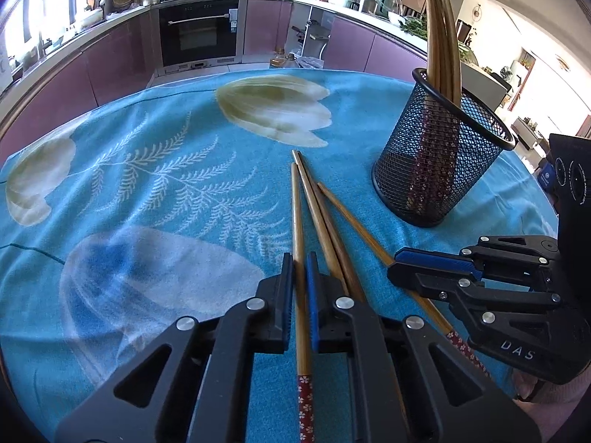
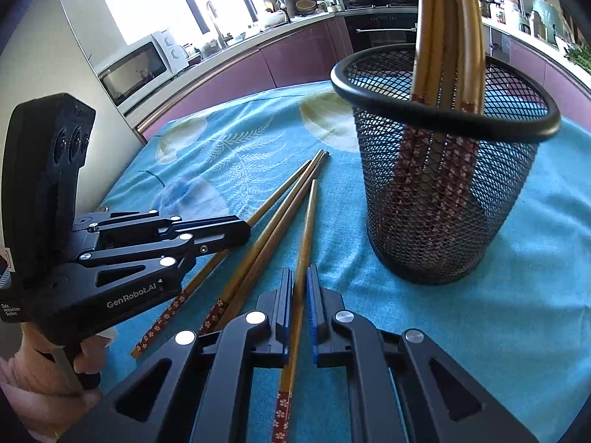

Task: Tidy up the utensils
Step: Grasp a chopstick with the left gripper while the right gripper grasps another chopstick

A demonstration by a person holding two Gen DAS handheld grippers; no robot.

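Four bamboo chopsticks with red flowered ends lie fanned on the blue flowered tablecloth (image 1: 155, 192). My left gripper (image 1: 298, 258) is shut on the leftmost chopstick (image 1: 296, 203), its blue pads pressing the shaft. My right gripper (image 2: 298, 273) is shut on the rightmost chopstick (image 2: 308, 221). Each gripper shows in the other's view: the right gripper (image 1: 394, 262) and the left gripper (image 2: 243, 234). Two loose chopsticks (image 1: 317, 214) lie between the held ones. A black mesh cup (image 1: 436, 170) stands upright to the right, holding several chopsticks (image 2: 443, 18).
The table's far edge (image 1: 258, 72) faces purple kitchen cabinets, and a built-in oven (image 1: 199, 29) sits among them. A microwave (image 2: 136, 68) sits on the counter at left. A person's hand (image 2: 37, 373) holds the left gripper's handle. Bare cloth lies left of the chopsticks.
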